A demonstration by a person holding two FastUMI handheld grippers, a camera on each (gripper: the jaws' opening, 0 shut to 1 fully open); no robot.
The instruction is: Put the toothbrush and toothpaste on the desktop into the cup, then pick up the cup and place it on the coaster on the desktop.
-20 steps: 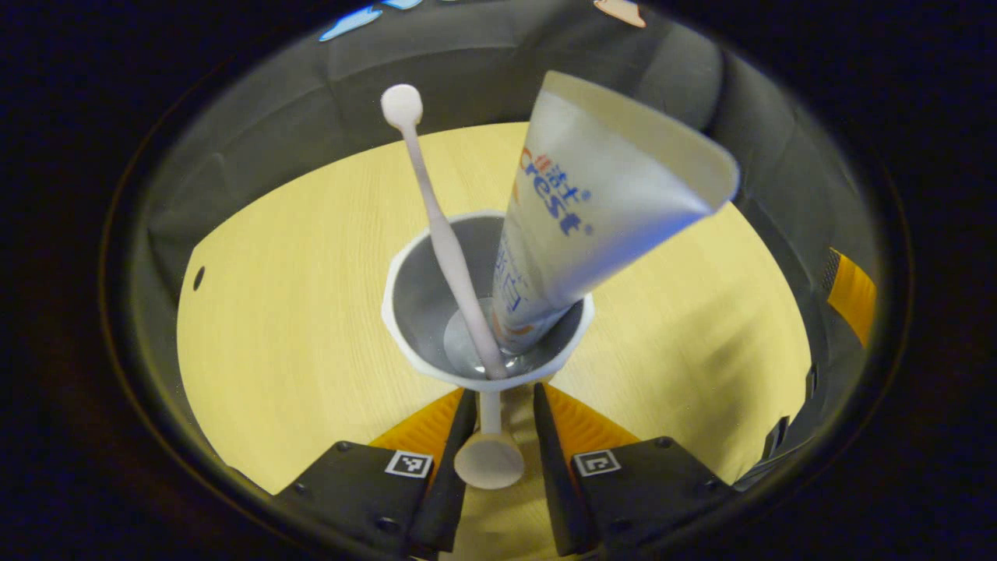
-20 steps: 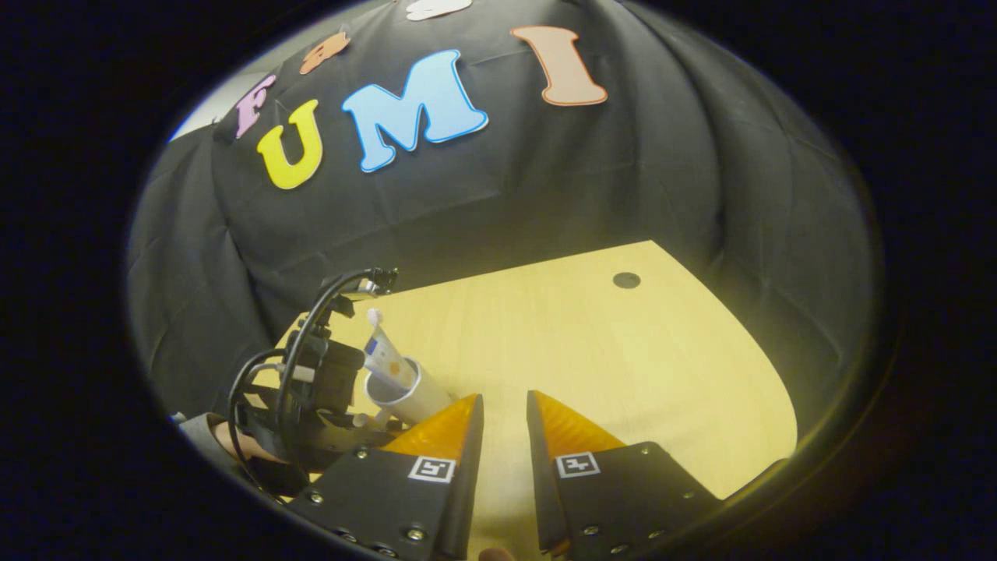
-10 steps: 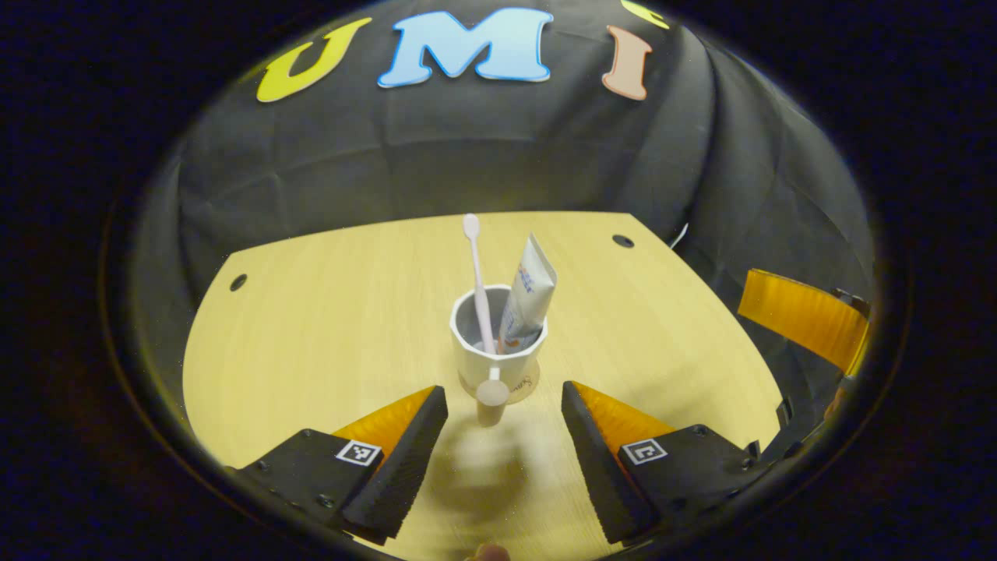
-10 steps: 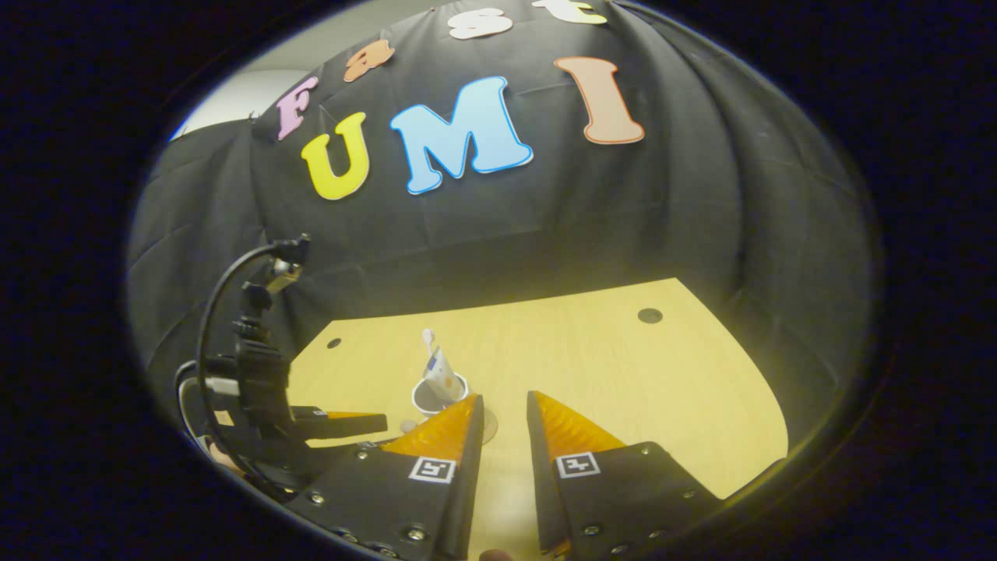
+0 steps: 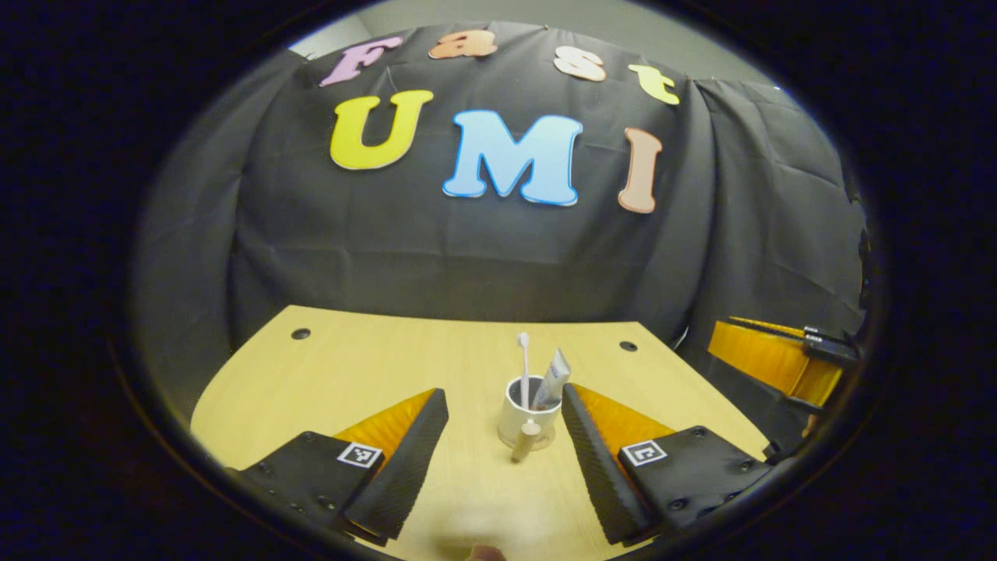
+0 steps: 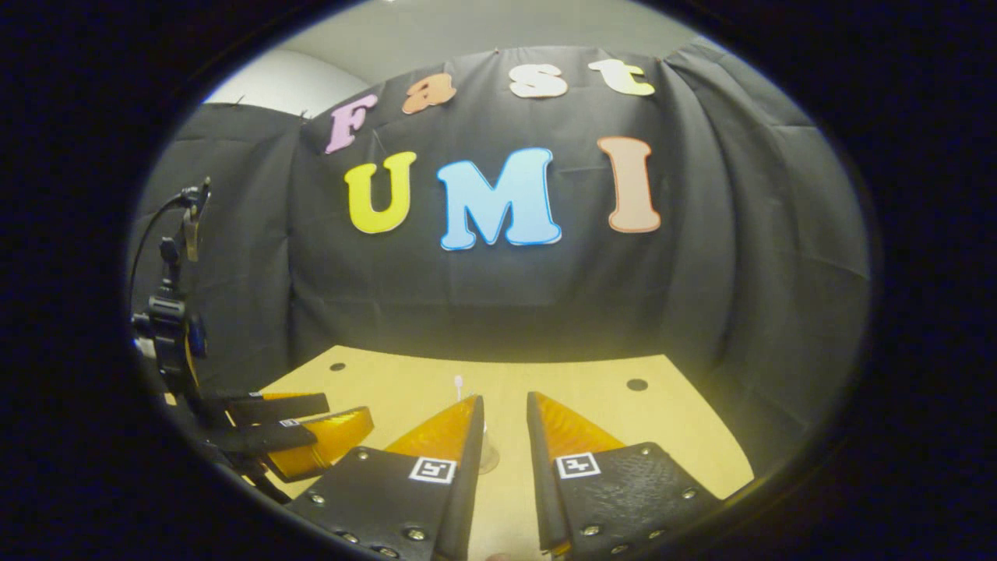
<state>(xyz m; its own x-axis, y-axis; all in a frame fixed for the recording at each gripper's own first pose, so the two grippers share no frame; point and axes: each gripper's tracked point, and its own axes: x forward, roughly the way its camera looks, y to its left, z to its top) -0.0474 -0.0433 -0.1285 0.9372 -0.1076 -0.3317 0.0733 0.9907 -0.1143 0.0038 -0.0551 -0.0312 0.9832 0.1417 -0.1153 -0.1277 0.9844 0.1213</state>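
in the left gripper view the left tool [image 5: 505, 436] sits at the bottom of the frame, its two fingers wide apart and holding nothing. between them, just above centre-bottom, the cup [image 5: 527, 421] stands upright on the coaster [image 5: 545, 446] on the worktop [image 5: 350, 374], straight ahead of this tool and nearer to it than to the other. the toothbrush [image 5: 524, 366] stands almost vertical in the cup; to its right the toothpaste [image 5: 551, 382] leans toward the upper right. in the right gripper view the right tool [image 6: 505, 436] has fingers nearly together, empty. i judge the task finished.
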